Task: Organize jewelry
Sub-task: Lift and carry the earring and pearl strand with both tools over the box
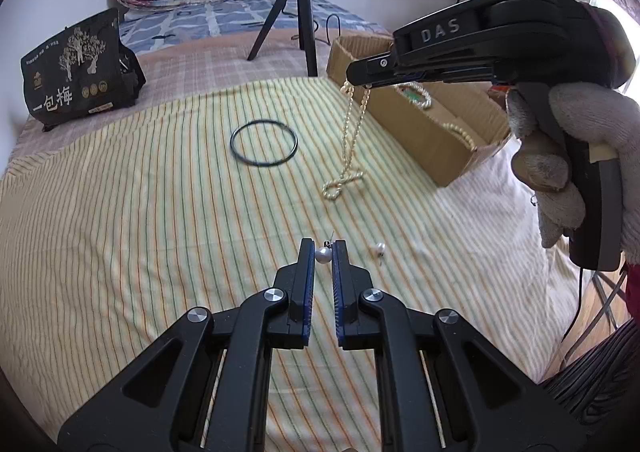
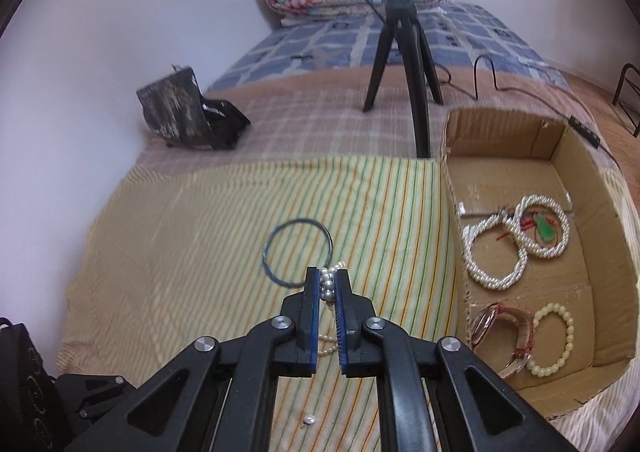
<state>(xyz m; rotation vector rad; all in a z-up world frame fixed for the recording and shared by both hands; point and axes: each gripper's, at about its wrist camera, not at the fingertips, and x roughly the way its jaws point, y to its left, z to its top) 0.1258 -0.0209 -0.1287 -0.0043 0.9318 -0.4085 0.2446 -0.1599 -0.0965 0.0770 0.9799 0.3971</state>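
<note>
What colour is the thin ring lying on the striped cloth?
The ring is dark, nearly black; the left wrist view shows it best.

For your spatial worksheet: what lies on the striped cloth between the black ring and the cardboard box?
In the left wrist view, the pearl necklace hangs from the right hand-held gripper, between the black ring and the cardboard box.

The left gripper [image 1: 323,252] was matte black, its two flat fingers [image 1: 306,264] lined with ribbed blue pads and joined to angled linkage arms by round silver screws. The right gripper [image 1: 362,77] matched it, lettered "DAS" in grey, with a black cable trailing below. A grey-white knit glove [image 1: 576,139] covered the hand.
</note>
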